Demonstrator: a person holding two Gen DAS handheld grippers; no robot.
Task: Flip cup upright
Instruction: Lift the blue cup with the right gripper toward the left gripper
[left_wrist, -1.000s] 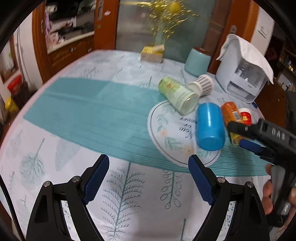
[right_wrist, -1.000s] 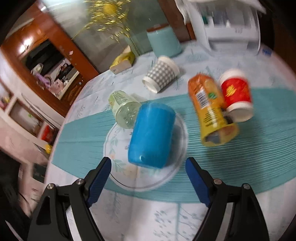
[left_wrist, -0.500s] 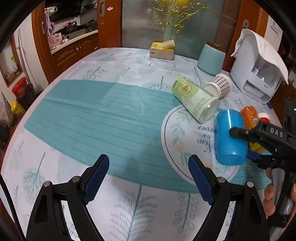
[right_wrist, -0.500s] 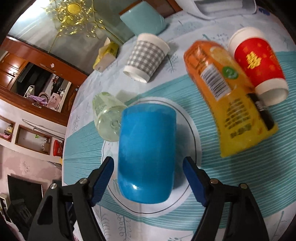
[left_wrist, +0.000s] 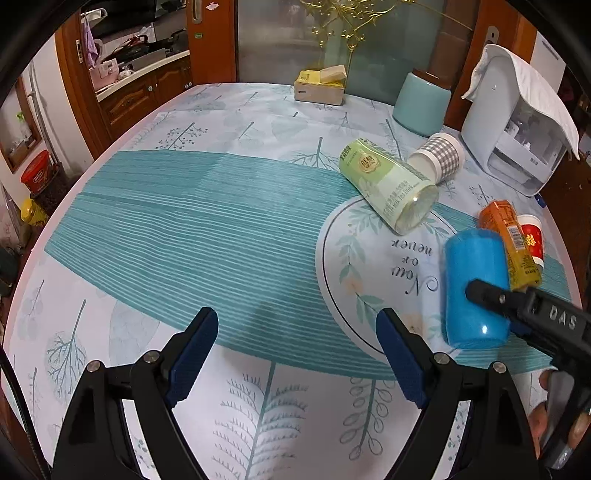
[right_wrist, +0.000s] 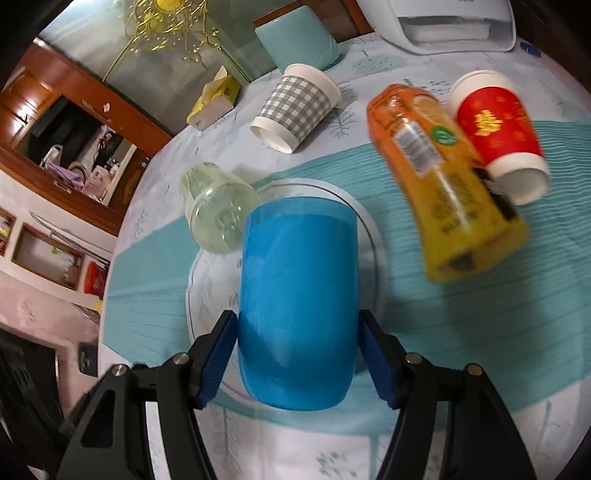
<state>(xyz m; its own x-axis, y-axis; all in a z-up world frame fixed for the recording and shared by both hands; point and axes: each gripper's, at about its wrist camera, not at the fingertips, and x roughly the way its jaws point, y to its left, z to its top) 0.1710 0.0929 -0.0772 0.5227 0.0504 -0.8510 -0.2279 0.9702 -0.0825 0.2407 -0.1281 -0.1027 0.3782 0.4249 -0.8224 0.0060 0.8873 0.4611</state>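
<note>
A blue cup lies on its side on the round white placemat, closed bottom toward me. My right gripper straddles its bottom end; both blue pads sit against or very near its sides. In the left wrist view the blue cup lies at the right with the right gripper over it. My left gripper is open and empty above the teal runner.
Lying on their sides around the blue cup: a pale green cup, a grey checked paper cup, an orange bottle, a red paper cup. A white appliance, a teal canister and a tissue box stand behind.
My right gripper has moved forward and down until its fingers flank the blue cup, and they have narrowed. The left gripper has drawn back and to the left, still open.
</note>
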